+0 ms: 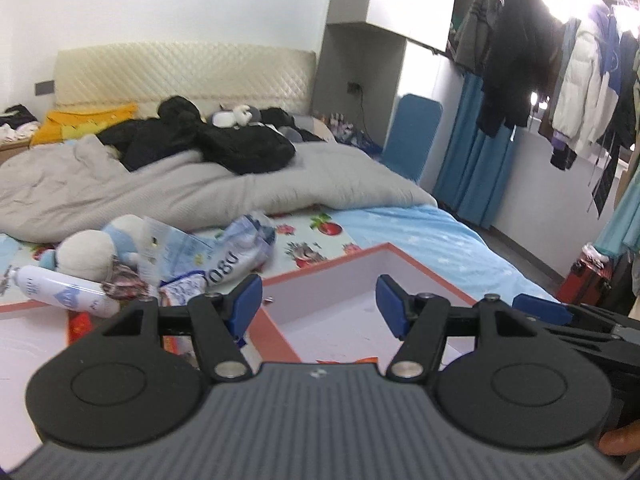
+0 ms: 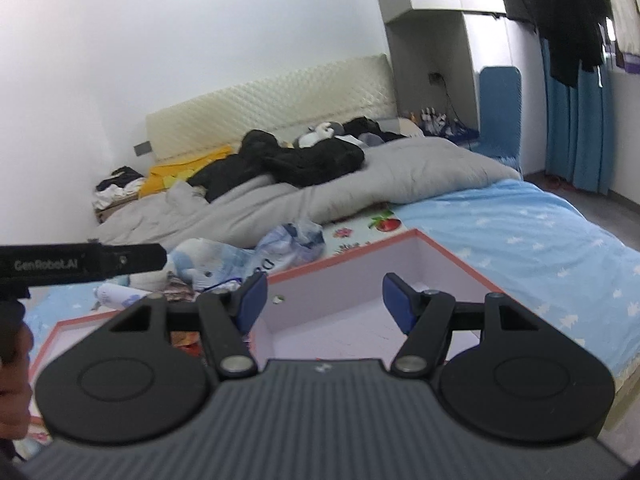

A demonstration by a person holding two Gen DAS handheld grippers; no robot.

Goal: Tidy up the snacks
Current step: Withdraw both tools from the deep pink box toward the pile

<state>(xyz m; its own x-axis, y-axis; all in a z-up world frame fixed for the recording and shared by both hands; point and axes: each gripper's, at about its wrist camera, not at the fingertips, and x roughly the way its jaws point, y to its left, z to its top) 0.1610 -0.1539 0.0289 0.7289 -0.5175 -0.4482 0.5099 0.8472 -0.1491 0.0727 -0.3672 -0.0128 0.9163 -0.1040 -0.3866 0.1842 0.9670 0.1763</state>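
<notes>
Left wrist view: the left gripper [image 1: 318, 304] hangs with its blue-padded jaws spread wide and nothing between them, over a shallow box [image 1: 424, 268] with pale lilac walls and an orange-pink rim; the box lies on a bed with a fruit-patterned sheet [image 1: 316, 240]. To the left of the box sits a heap of snacks: a crumpled blue-and-white snack bag [image 1: 240, 252] printed with large letters, a white tube-shaped pack [image 1: 64, 290] lying on its side, and red wrappers [image 1: 80, 326] just beside the box's left wall; a white and blue plush toy [image 1: 100, 248] rests among them. Behind lie a rumpled grey duvet [image 1: 200, 184] and black clothing [image 1: 208, 140]; coats hang at the far right. Part of the right gripper [image 1: 560, 312] shows at the right edge (only its blue pad and black linkage).

Right wrist view: the right gripper [image 2: 324, 300] is likewise released, jaws well apart and holding nothing, above the same box [image 2: 448, 252]; the snack bag [image 2: 292, 244] and plush toy [image 2: 188, 264] lie beyond the box's far left corner, and the red wrappers [image 2: 186, 338] show beside its left wall. The black body of the left gripper [image 2: 80, 264] reaches in from the left edge.
</notes>
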